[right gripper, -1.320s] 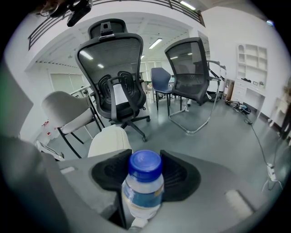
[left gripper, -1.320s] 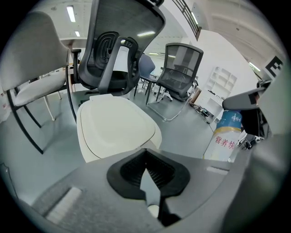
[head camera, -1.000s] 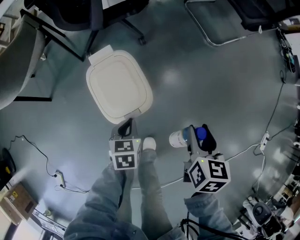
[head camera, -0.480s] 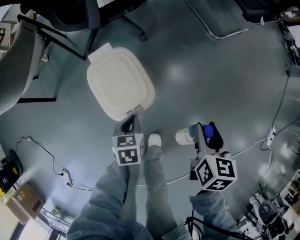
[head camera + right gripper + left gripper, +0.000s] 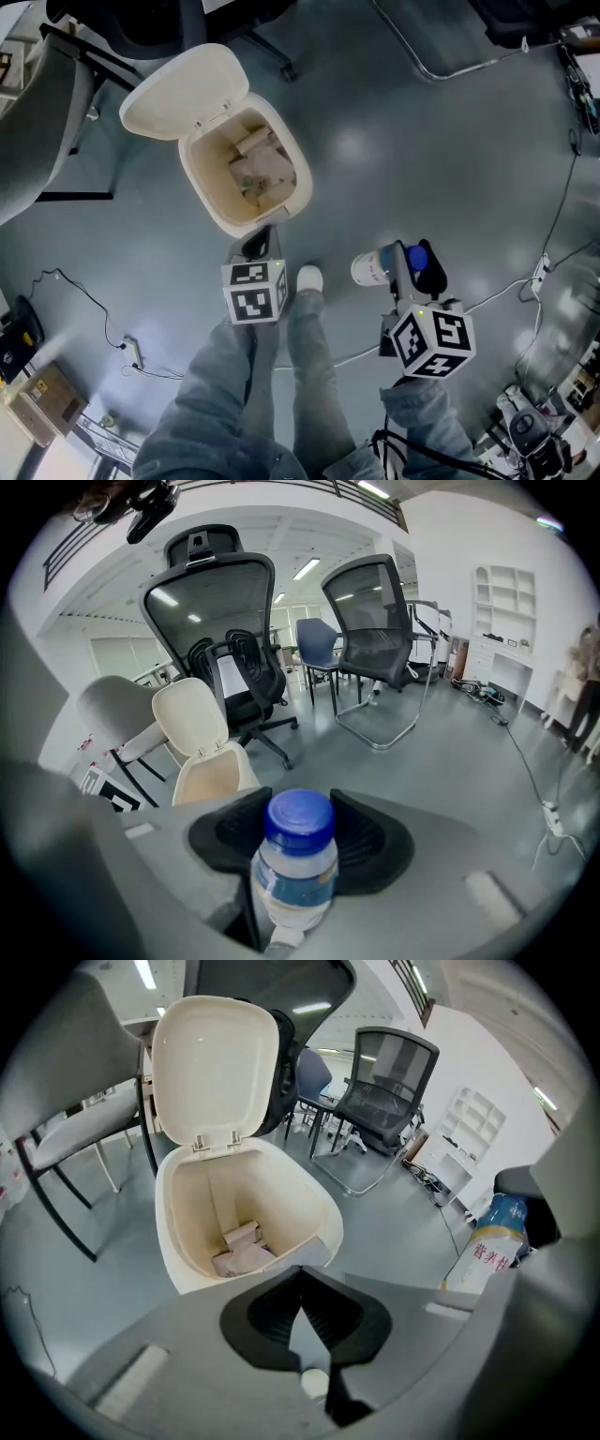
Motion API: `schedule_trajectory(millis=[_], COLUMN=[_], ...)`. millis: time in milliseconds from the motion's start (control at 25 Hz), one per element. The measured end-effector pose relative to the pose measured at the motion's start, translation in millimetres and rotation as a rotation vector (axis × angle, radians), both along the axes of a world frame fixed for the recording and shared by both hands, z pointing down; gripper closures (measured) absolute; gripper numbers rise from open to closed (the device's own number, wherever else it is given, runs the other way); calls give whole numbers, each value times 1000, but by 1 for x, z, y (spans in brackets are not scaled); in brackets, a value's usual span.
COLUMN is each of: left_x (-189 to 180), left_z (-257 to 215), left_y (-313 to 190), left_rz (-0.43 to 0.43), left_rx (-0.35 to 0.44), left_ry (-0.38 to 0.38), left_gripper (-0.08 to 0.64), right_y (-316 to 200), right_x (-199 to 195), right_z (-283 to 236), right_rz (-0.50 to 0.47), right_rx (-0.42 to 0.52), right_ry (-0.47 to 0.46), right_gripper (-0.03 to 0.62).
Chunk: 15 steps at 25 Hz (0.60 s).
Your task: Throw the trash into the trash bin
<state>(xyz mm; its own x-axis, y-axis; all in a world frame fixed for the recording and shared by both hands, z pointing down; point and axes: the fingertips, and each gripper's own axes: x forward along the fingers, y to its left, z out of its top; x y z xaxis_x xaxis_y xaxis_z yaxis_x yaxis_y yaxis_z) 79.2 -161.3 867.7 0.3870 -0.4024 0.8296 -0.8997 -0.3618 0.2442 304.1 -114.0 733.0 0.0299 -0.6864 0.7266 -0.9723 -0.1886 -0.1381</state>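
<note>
On the shiny grey floor (image 5: 422, 141), the open cream plastic bin (image 5: 223, 221) holds crumpled brown paper (image 5: 258, 169); the right gripper (image 5: 412, 267) squeezes a blue-capped white plastic bottle (image 5: 368, 272), and the left gripper (image 5: 255, 246) is closed, empty.

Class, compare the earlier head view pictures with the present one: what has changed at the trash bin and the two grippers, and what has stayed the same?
The lid has swung up and back, so the trash bin now stands open with paper waste showing inside. Nothing was taken hold of or let go. The left gripper stays at the bin's front edge, and the right gripper still holds the blue-capped bottle.
</note>
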Motion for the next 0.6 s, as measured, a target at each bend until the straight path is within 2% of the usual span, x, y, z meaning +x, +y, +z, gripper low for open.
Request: schedule_trajectory(millis=[120,360,600], left_x=[-4,-15,-58], left_z=[-13,-67,-149], left_y=[-2,-14,-28], left_rz=[3,24,-12], left_rx=[24,131,218], left_ry=[8,10,-1], left_gripper=[551,552,551], right_y=[-1,-13,-20], right_x=[-6,-27,-52], right_z=[-10,-43,-85], right_rz=[-10,-55,-66], right_rx=[8,50,83], right_ry=[0,14,5], right_gripper=[394,394,394])
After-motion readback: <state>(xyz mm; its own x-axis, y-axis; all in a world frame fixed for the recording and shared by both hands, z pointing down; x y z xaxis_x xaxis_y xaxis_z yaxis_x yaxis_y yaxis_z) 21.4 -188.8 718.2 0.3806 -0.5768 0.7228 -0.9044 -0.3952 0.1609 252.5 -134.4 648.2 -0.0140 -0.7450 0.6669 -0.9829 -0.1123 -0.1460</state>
